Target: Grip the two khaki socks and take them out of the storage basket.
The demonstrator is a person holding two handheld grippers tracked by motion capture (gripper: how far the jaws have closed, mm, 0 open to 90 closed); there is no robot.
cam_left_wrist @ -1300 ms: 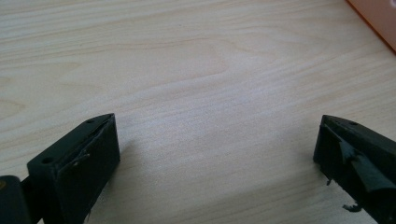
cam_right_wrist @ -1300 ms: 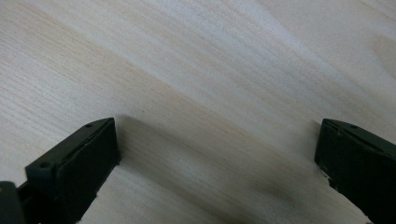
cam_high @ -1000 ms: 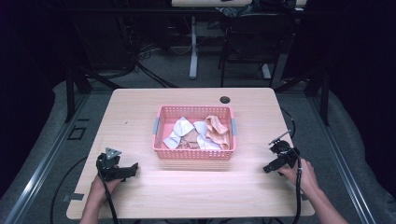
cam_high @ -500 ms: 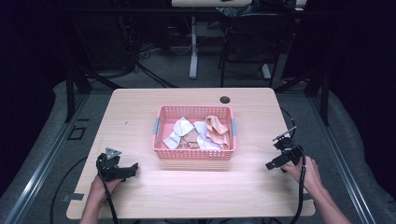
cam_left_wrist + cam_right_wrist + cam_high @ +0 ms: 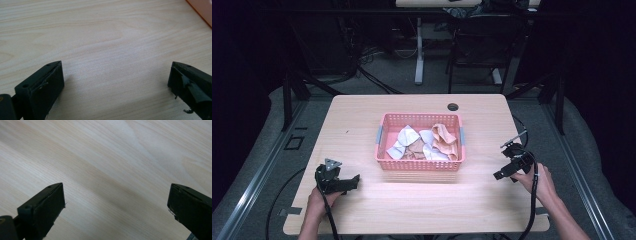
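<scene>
Step, by my read: pre-reach, nothing gripped yet. L gripper [image 5: 353, 181] low on table [image 5: 362, 115], jaws wide apart, empty. R gripper [image 5: 502, 173] same: jaws wide, empty, tilted over bare wood. Basket [image 5: 384, 162] w/ cloths [image 5: 404, 136] sits between the two, ahead of L tips, up-left of R.

Next move prob needs: lift over rim, drop jaws onto one cloth, close.

High view gives cloths + both hands; L gripper view catches basket corner [image 5: 203, 10] far right of its jaws, plus wood grain close up.

basket [image 5: 419, 162] mid-table [image 5: 362, 115] | cloths [image 5: 427, 144] in basket | left claw [image 5: 354, 181] front-left | right claw [image 5: 501, 174] front-right
</scene>
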